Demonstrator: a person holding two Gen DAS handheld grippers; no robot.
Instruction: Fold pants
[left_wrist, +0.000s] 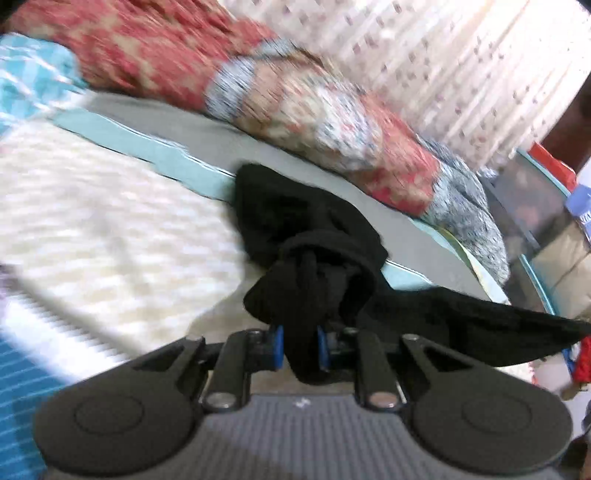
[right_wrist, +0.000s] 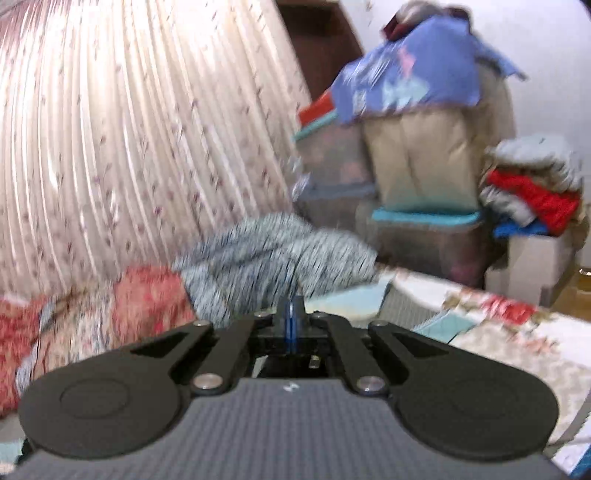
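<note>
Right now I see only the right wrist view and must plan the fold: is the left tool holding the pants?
Observer: Yes, the left tool is shut on a bunched part of the black pants.
Operator: Where is the rest of them?
Observer: It trails onto the grey sheet of the bed, and one end stretches off to the right.
Operator: Anything close behind?
Observer: A red patterned quilt lies heaped just beyond the pants.
</note>
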